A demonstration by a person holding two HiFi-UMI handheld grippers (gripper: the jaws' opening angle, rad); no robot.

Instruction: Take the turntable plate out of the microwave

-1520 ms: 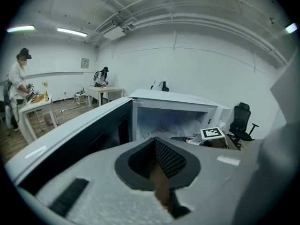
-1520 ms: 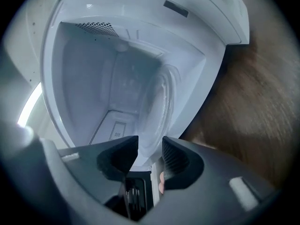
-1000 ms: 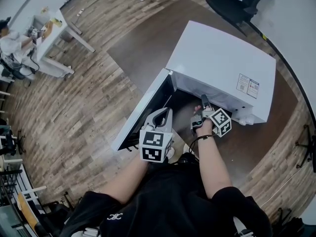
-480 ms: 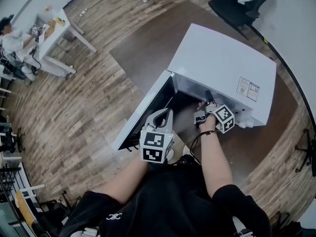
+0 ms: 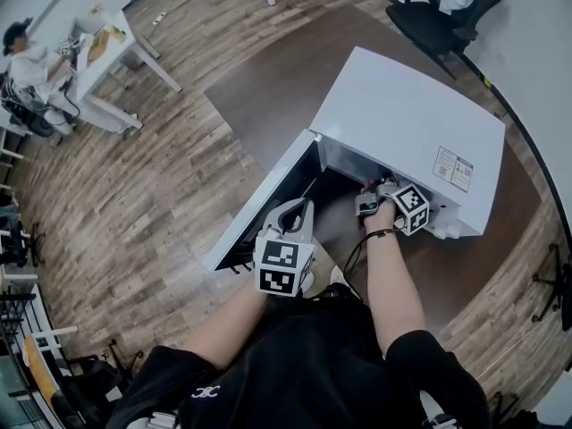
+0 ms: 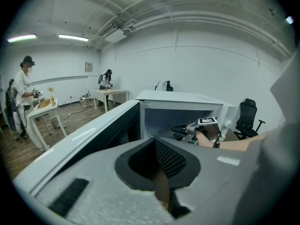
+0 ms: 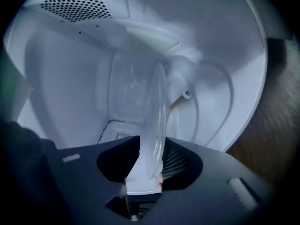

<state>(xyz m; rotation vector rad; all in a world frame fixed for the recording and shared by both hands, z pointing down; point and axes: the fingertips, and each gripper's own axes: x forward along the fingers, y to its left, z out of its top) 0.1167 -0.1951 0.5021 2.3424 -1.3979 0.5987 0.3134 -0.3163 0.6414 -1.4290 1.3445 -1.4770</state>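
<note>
While the glass plate is inside the microwave, we have the right gripper reaching into the cavity, its jaws pinching the plate's near rim. So we judge the grab made and the pull-out the step in hand. Next we need a slight lift off the hub, then a level draw straight back through the opening, keeping clear of the door swung open on the left. Our left gripper hovers outside, in front of that door, jaws pressed together on nothing. The microwave stands on a dark brown table. Around it we see wood floor, an office chair beyond the table, and a person at a white desk well apart.
</note>
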